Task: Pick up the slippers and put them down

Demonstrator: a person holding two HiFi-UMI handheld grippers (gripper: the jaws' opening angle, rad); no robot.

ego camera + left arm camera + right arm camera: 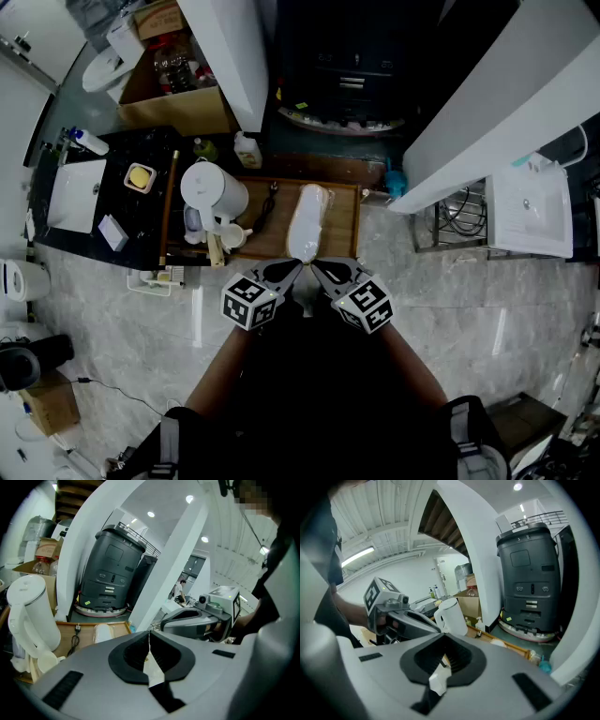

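A pair of white slippers in a clear wrapper [307, 223] lies lengthwise on a wooden tray [347, 220] on the floor, and shows small in the left gripper view [103, 632] and the right gripper view [499, 643]. My left gripper [292, 270] and right gripper [319, 268] hover side by side just short of the slippers' near end, pointing down at it. Both are shut with nothing held: jaws meet in the left gripper view [149, 632] and in the right gripper view [444, 637]. Neither touches the slippers.
A white kettle [211, 192] and a cup stand on the tray's left part, with a cable beside them. Left of it is a black counter [150, 225] with a sink. A dark machine [347, 75] stands behind, white pillars flank it, and a wire rack [459, 220] sits right.
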